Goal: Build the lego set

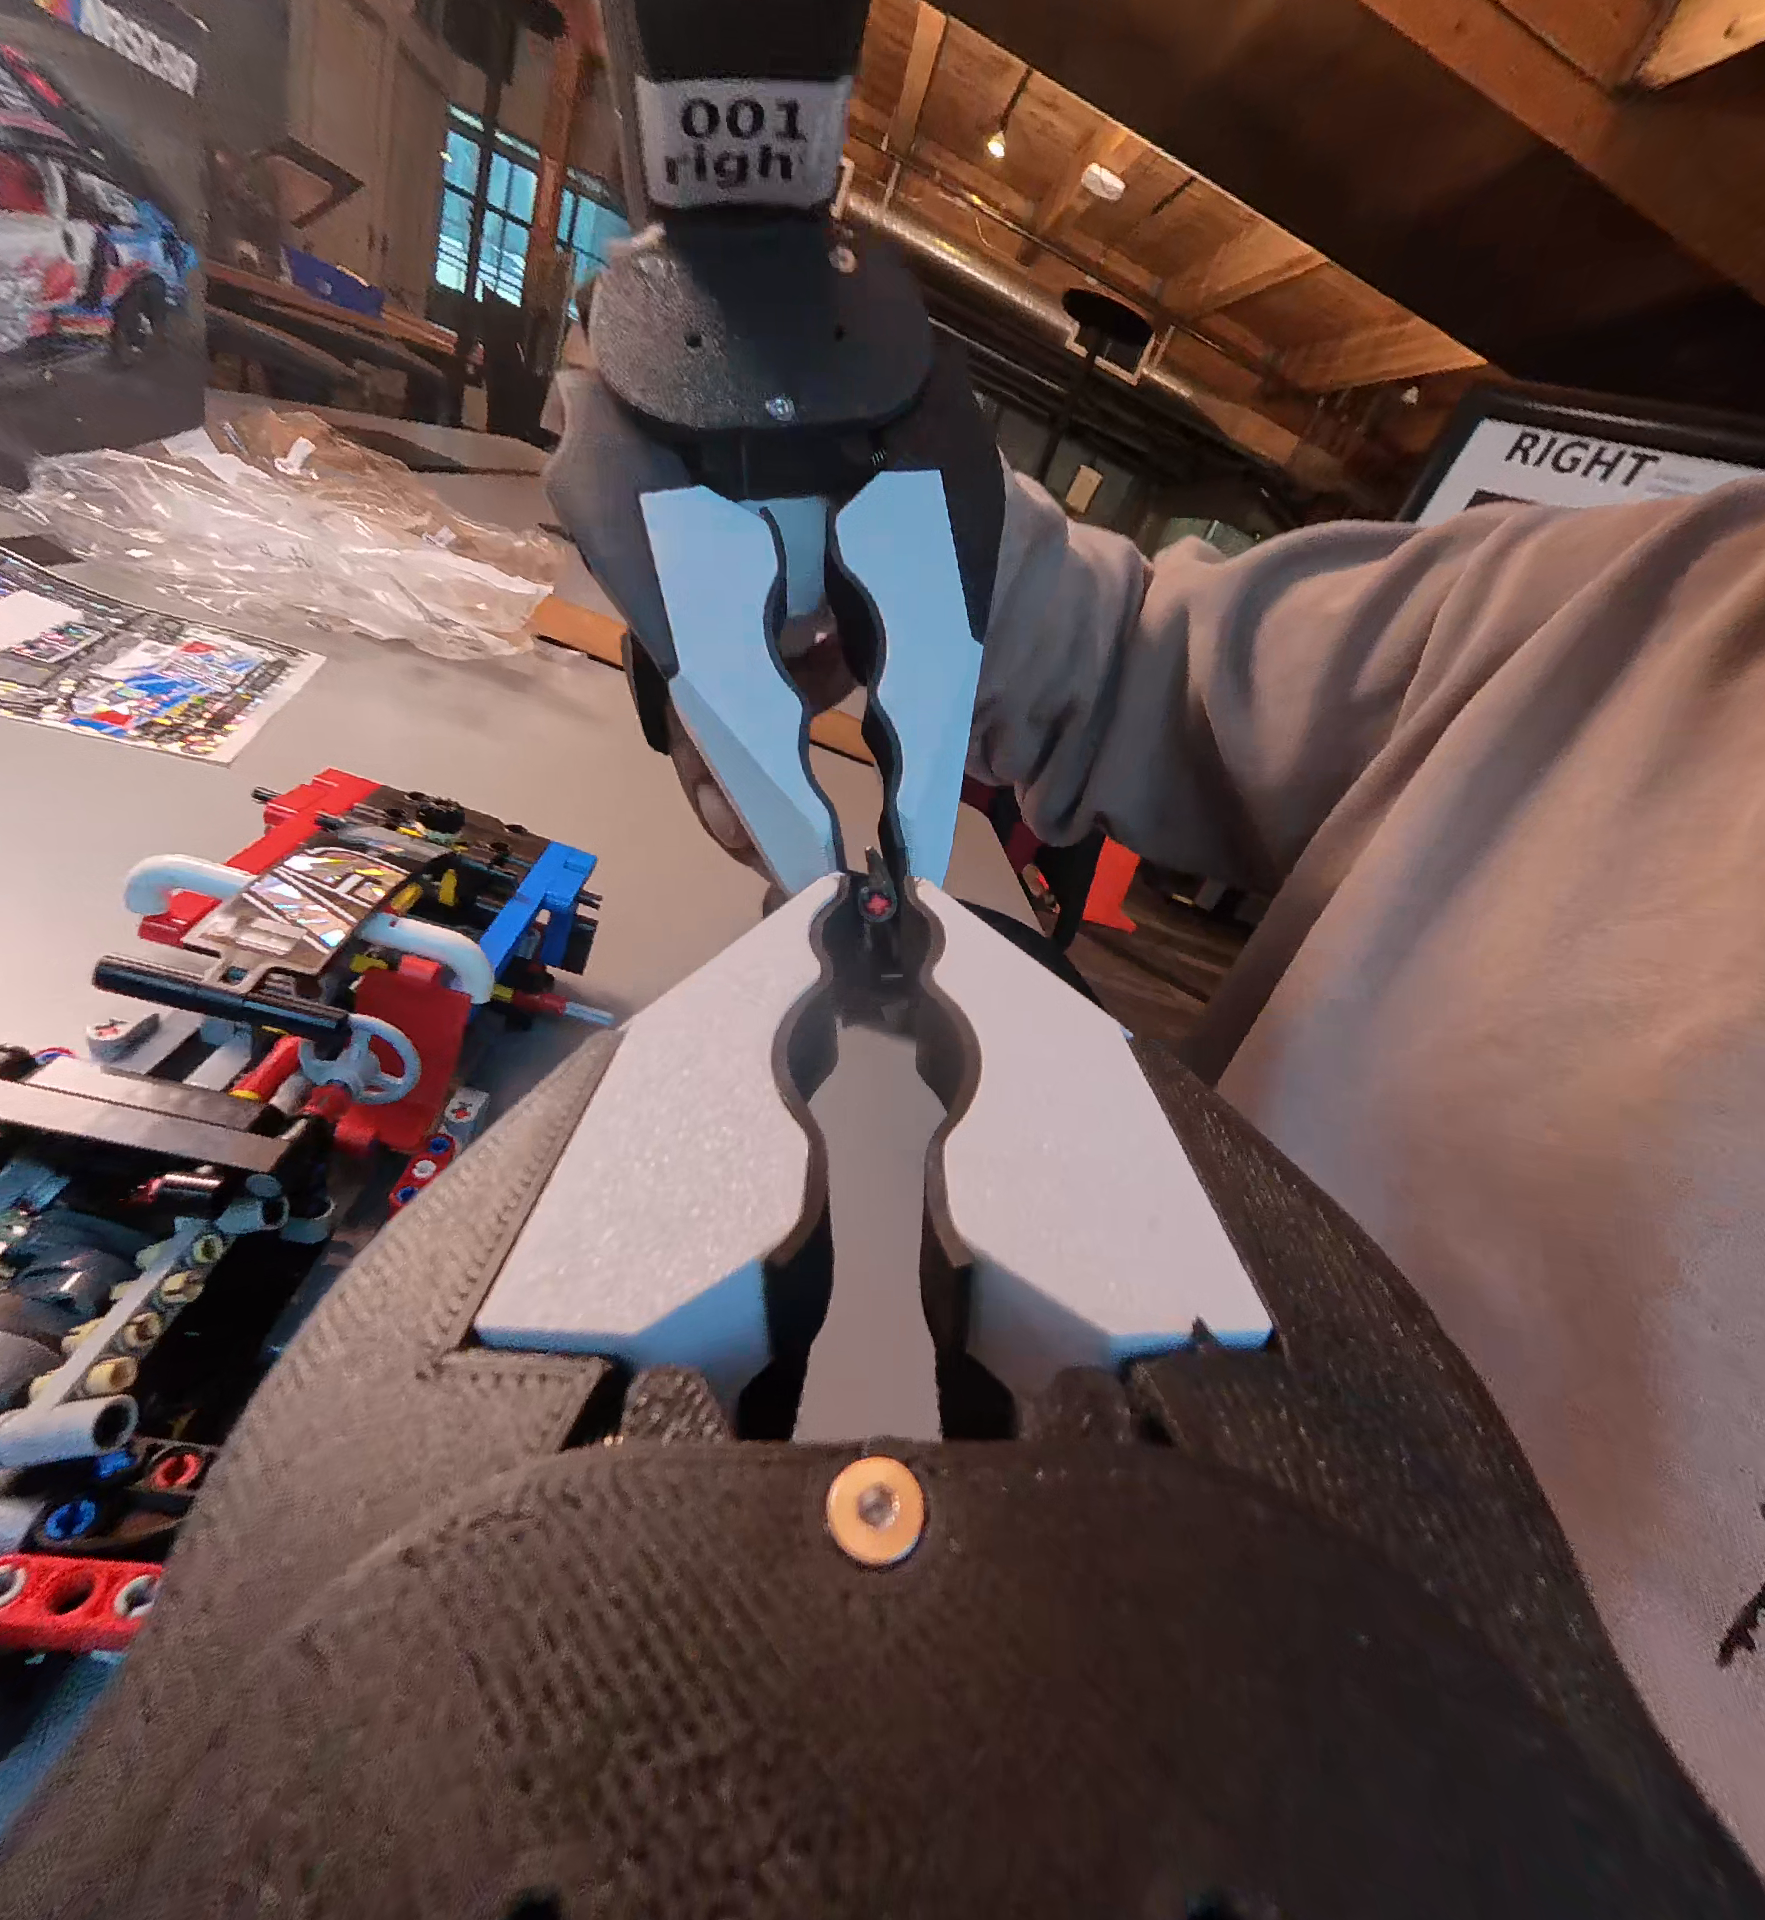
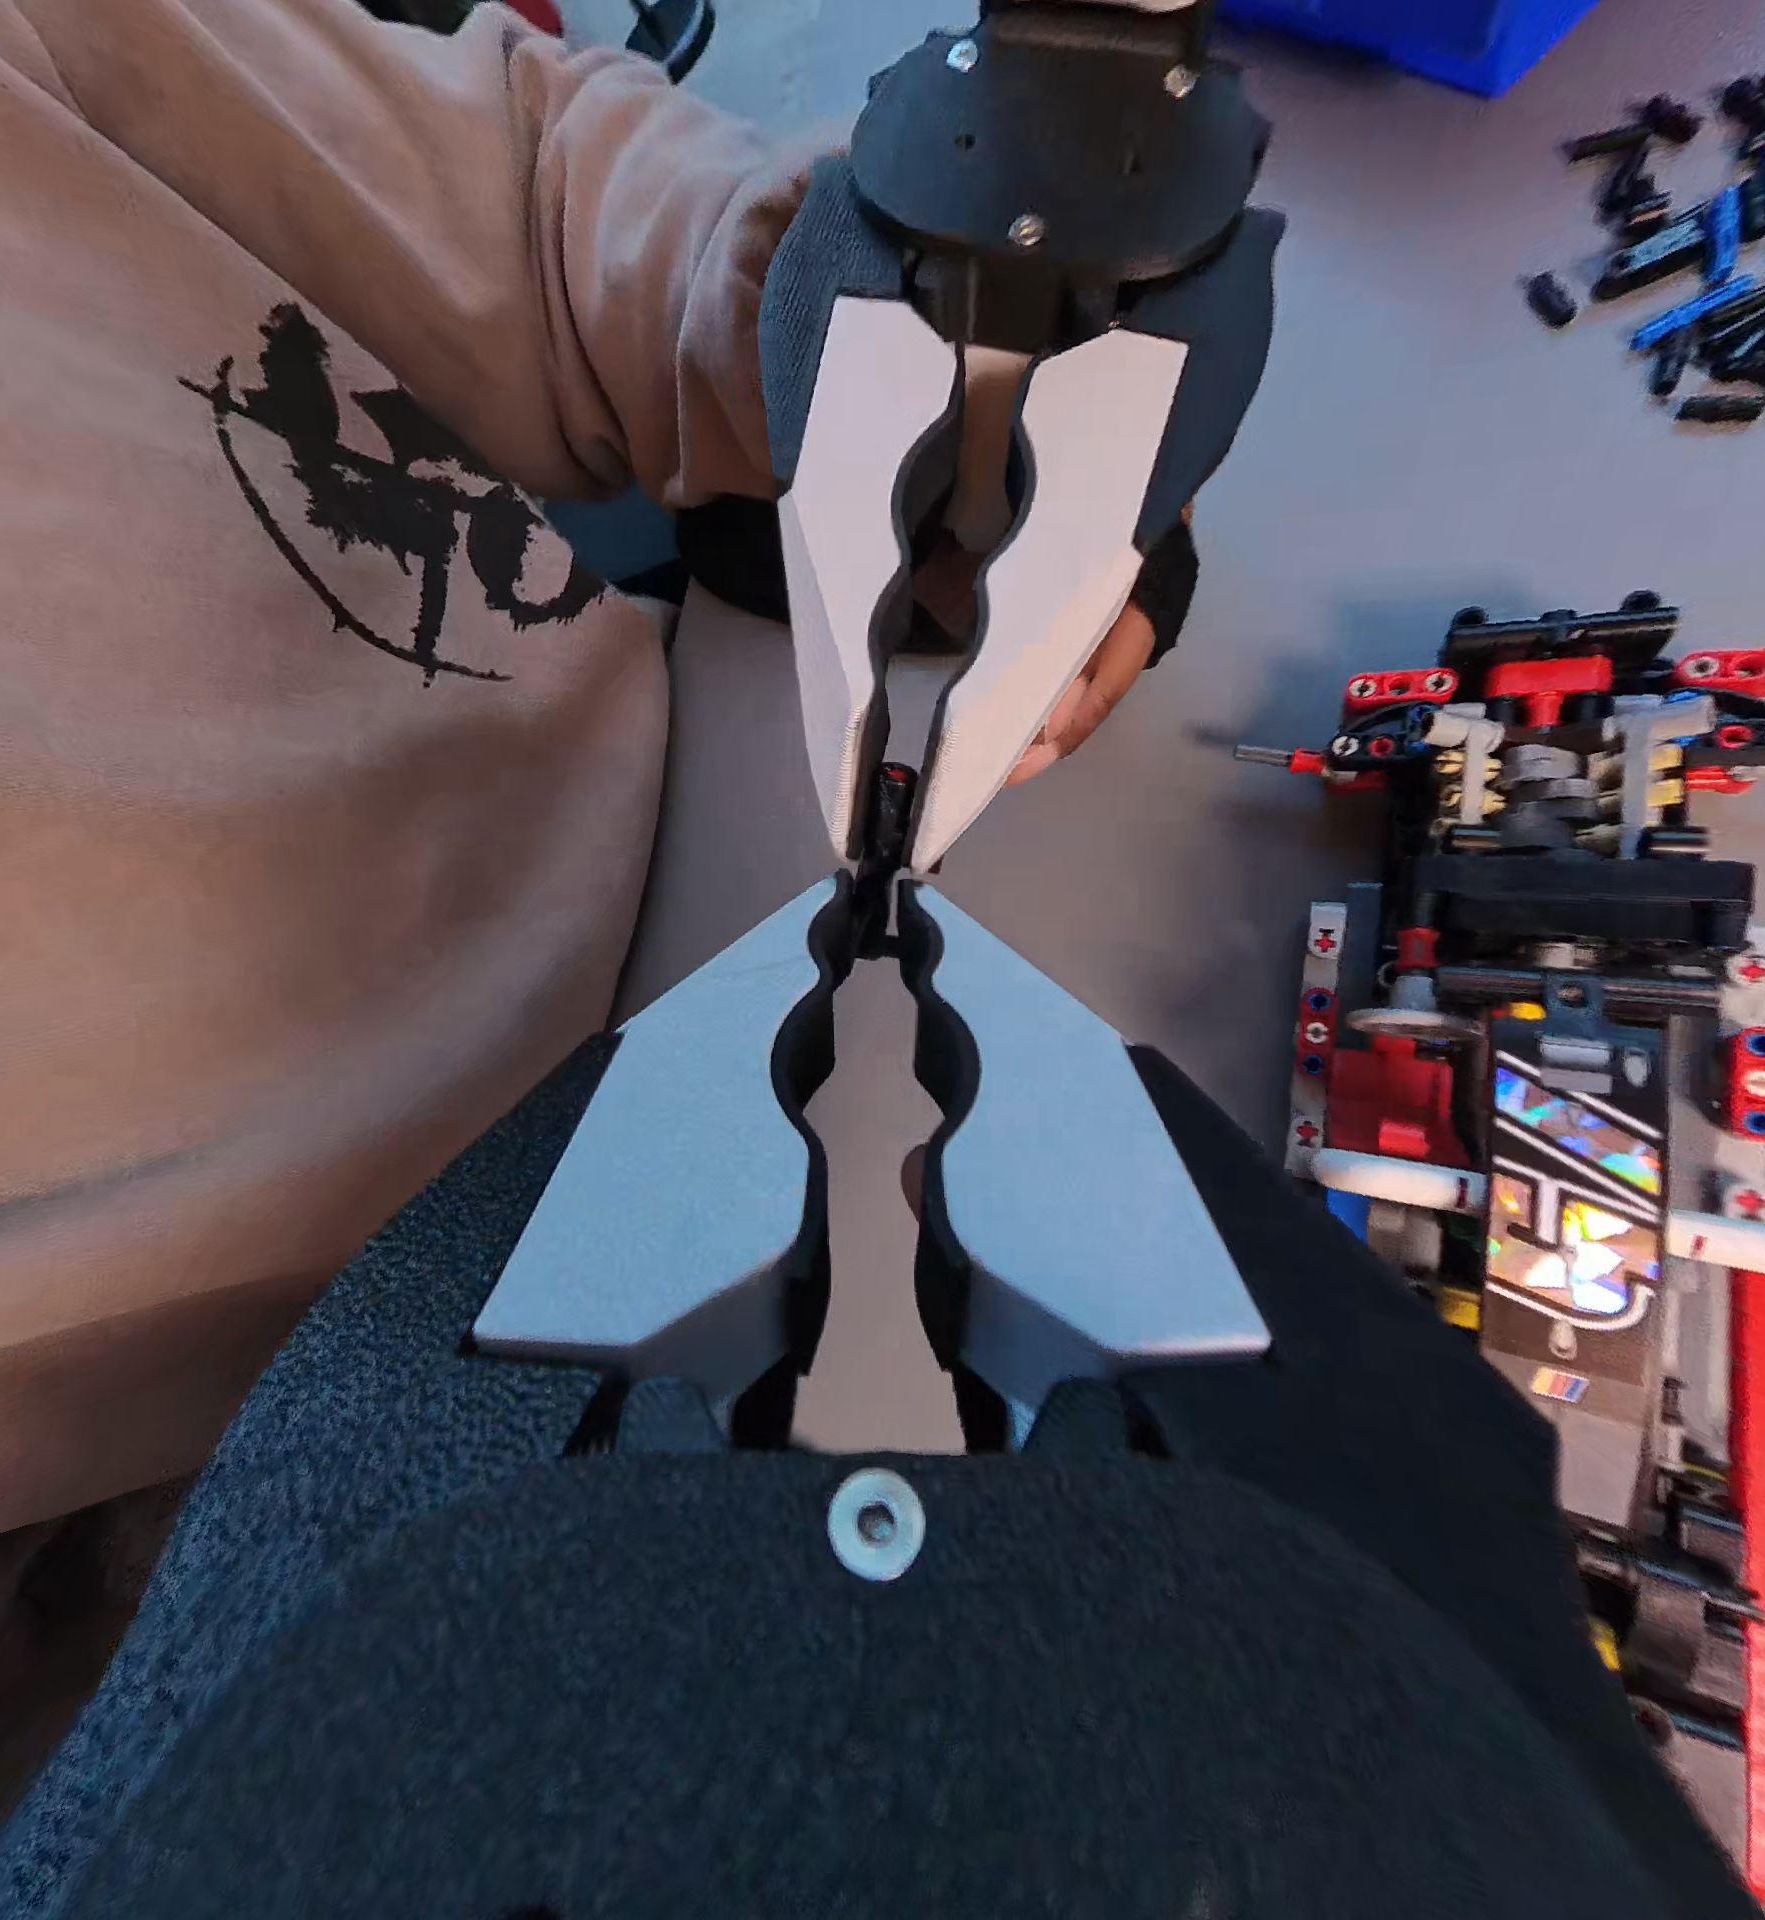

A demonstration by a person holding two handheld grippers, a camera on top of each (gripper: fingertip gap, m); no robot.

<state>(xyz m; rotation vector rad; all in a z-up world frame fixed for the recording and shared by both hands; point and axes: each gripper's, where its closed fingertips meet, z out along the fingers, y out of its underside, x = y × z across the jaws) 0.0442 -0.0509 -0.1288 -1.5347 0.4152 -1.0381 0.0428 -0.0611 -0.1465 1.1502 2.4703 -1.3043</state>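
Black piece (image 1: pixel 876 914) between both fingers (tips meeting).

Grey table (image 2: pixel 1377 499) bears lego car (image 2: pixel 1543 1039), loose pins (image 2: pixel 1730 260).

I'm working in what looks like a loft-style workshop: exposed timber ceiling beams (image 1: pixel 1221 239) with a metal duct (image 1: pixel 971 249) overhead, tall paned windows (image 1: pixel 504 218), and long wooden workbenches (image 1: pixel 338 332) behind my grey table (image 1: pixel 47 831).
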